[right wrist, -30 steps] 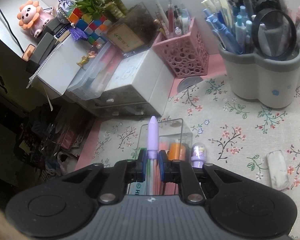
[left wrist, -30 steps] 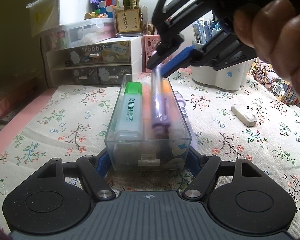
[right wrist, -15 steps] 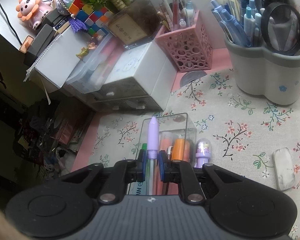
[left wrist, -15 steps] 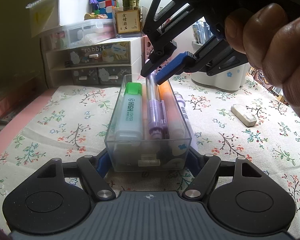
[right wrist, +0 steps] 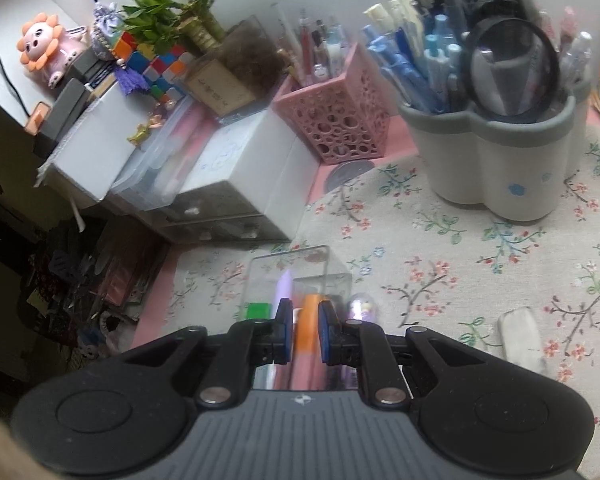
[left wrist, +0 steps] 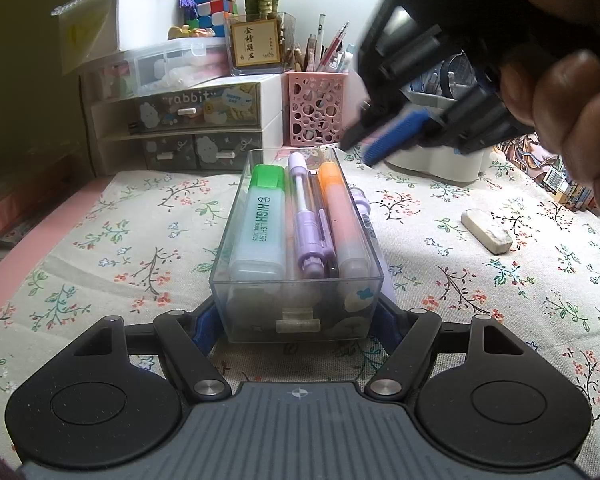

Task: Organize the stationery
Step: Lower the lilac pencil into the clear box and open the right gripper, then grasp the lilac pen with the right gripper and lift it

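Clear plastic tray (left wrist: 256, 208) pinched by left gripper (left wrist: 296, 316); right gripper (right wrist: 305, 334), apparently empty and slightly parted, could snag purple pen (left wrist: 306, 216) if dropped lower.

My left gripper (left wrist: 298, 316) is closed around the near end of the clear box (left wrist: 296, 292), so that end is blocked. The box is packed side by side with a green highlighter (left wrist: 260, 220), a purple pen (left wrist: 306, 220) and an orange highlighter (left wrist: 340, 216), leaving only a thin gap inside. My right gripper (right wrist: 305, 330) hangs empty above its far end, jaws slightly apart. Left of the box the floral cloth (left wrist: 120, 240) lies bare and passable. On the right, only an eraser (left wrist: 486, 231) interrupts the cloth. Behind, the drawer unit (left wrist: 180, 128), pink pen basket (left wrist: 316, 110) and white pen pot (right wrist: 496, 160) wall off the back.
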Available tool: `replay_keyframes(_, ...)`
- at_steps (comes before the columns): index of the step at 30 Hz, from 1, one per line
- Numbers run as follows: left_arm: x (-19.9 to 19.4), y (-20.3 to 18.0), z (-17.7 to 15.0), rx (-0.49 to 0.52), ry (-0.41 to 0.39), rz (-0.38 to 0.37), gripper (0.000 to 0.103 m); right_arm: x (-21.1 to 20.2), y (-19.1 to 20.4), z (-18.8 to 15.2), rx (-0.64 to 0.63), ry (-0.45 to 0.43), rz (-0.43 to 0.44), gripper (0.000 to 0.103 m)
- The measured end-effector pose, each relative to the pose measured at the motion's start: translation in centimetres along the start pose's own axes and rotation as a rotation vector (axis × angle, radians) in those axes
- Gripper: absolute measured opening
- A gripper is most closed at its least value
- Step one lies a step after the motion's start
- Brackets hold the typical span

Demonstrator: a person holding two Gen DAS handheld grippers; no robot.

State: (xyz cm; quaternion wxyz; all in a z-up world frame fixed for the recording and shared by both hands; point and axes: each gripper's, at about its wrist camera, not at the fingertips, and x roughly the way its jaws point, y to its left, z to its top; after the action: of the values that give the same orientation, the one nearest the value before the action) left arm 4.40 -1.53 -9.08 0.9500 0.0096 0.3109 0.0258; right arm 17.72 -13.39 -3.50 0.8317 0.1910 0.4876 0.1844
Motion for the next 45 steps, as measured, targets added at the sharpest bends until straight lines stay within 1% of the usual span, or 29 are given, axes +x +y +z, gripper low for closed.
replay_keyframes(2,0.0,0.0,0.0,0.0,0.0,0.0,0.073,0.3,-1.0,-0.1,0.015,0.013,-0.04,0.012)
replay_keyframes(7,0.0,0.0,0.0,0.001,0.0,0.0,0.073,1.2,-2.3,-0.9,0.015,0.045,-0.062,0.012)
replay_keyframes(10,0.1,0.0,0.0,-0.001,0.001,-0.004,0.073,1.6,-2.2,-1.3,-0.007,0.059,-0.071,0.012)
replay_keyframes(16,0.1,0.0,0.1,-0.002,0.0,-0.003,0.073,2.2,-1.2,-1.4,-0.041,0.087,-0.049,0.013)
replay_keyframes(21,0.2,0.0,0.1,-0.003,0.0,-0.002,0.073,3.3,-0.4,-1.6,-0.096,0.12,-0.109,0.013)
replay_keyframes(23,0.2,0.0,0.1,-0.003,0.0,-0.001,0.073,3.3,-0.3,-1.9,-0.108,0.108,-0.115,0.015)
replay_keyframes(25,0.3,0.0,0.2,-0.003,0.0,-0.002,0.073,3.3,-0.4,-2.0,-0.113,0.101,-0.114,0.013)
replay_keyframes(29,0.3,0.0,0.2,-0.004,-0.001,-0.005,0.073,2.8,-1.0,-2.1,-0.085,0.084,-0.117,0.012)
replay_keyframes(32,0.3,0.0,0.2,-0.005,-0.001,-0.006,0.073,1.8,-1.6,-2.2,-0.054,0.046,-0.115,0.012)
replay_keyframes(34,0.2,0.0,0.2,-0.004,-0.002,-0.006,0.073,0.9,-2.4,-2.0,-0.018,0.015,-0.099,0.012)
replay_keyframes(39,0.2,0.0,0.2,-0.006,-0.002,-0.005,0.073,-1.9,-4.5,-1.7,0.048,-0.06,-0.09,0.012)
replay_keyframes(45,0.2,0.0,0.1,-0.006,-0.002,-0.006,0.073,-6.0,-8.4,-2.2,0.126,-0.137,-0.109,0.012)
